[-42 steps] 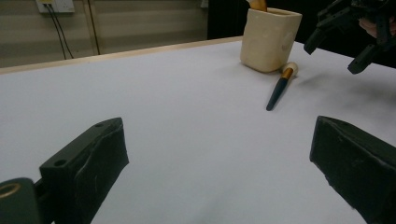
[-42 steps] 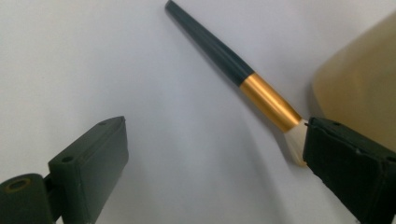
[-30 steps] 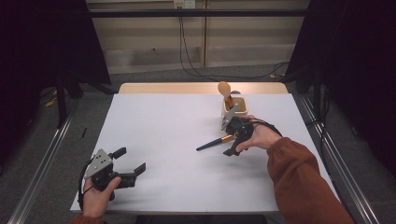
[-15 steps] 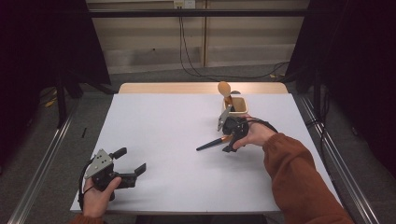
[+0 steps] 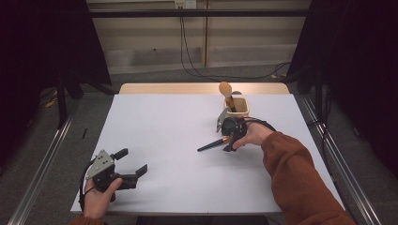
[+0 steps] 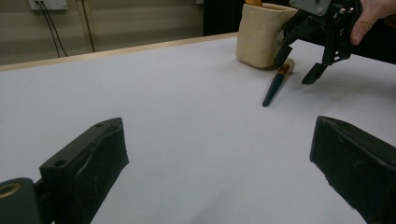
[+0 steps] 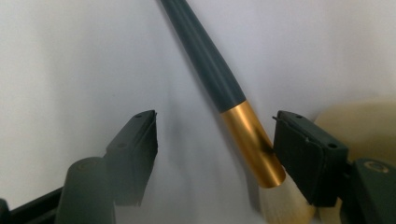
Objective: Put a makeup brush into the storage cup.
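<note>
— Looking along the right gripper point(image 7: 212, 154), what lies between its jaws?

— A makeup brush point(image 7: 219, 93): a smooth, dark blue-grey handle that tapers to a point, a shiny gold metal collar, and a soft tuft of pale bristles. It lies flat on the matte white table point(image 5: 164, 122). One black jaw stands just beside the gold collar, perhaps grazing it; the other is well apart from it. Those jaws have just been closing, with the brush between them, but they do not clamp it yet.

— And from above?

— The brush point(image 5: 213, 143) lies slantwise right of the table's middle, its thin tip pointing toward the person's left. The right gripper point(image 5: 230, 140) is over its bristle end, held by a hand in a rust-coloured sleeve point(image 5: 300, 178).

— What is just behind it?

— A cream holder point(image 5: 239, 107), squarish with rounded corners and a dull, ceramic-looking wall. Another brush point(image 5: 226, 91) stands upright in it, its rounded tan head on top.

— The left gripper point(image 5: 129, 164)?

— Near the front left corner, just over the table, its blocky black jaws spread wide with nothing between them. In its own view the pads point(image 6: 91, 163) look rubbery and scuffed.
</note>
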Demonstrator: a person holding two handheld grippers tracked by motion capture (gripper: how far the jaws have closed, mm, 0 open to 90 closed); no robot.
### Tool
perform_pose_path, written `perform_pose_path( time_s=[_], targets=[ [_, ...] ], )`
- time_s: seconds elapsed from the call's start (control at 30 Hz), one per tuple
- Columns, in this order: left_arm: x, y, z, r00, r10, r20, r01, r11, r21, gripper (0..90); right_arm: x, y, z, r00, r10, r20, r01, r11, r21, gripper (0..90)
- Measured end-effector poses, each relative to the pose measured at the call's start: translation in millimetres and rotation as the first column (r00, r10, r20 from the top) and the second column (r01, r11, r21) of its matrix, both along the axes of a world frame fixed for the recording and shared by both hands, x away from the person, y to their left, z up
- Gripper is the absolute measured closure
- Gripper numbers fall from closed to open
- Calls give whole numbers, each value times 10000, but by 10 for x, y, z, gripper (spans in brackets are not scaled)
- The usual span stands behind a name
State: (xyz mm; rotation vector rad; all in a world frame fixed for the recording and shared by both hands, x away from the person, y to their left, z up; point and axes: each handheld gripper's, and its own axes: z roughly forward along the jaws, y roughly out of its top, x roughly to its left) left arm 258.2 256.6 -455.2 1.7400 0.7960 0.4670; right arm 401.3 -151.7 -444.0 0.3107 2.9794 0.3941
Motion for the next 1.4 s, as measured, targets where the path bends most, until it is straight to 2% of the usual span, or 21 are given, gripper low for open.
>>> perform_pose_path(
  time_s=[0.1,0.2,0.53,0.73,1.0,1.4],
  targets=[
    [-1,-3,0,10000,1,3,-1,10000,-24,38,15,9,-29,9999,53,-114,-54,9999,-137,369],
    [-3,-2,0,10000,15,-1,-15,10000,-27,38,37,4,-63,9995,74,-301,-84,9994,-348,456],
    [-1,3,0,10000,-6,2,6,10000,-12,38,95,-57,-64,9974,-196,-693,131,9956,-933,488],
    [0,-5,-1,10000,14,-5,-14,10000,3,38,86,-62,-58,9920,-11,-1261,-112,9952,-968,667],
    [-6,-8,0,10000,-16,-5,16,10000,-43,38,104,-42,-57,9886,-200,-1494,31,9936,-1129,700],
    [-2,-2,-2,10000,30,1,-30,10000,31,38,103,-67,-38,9848,-492,-1663,345,9953,-904,706]
  ],
)
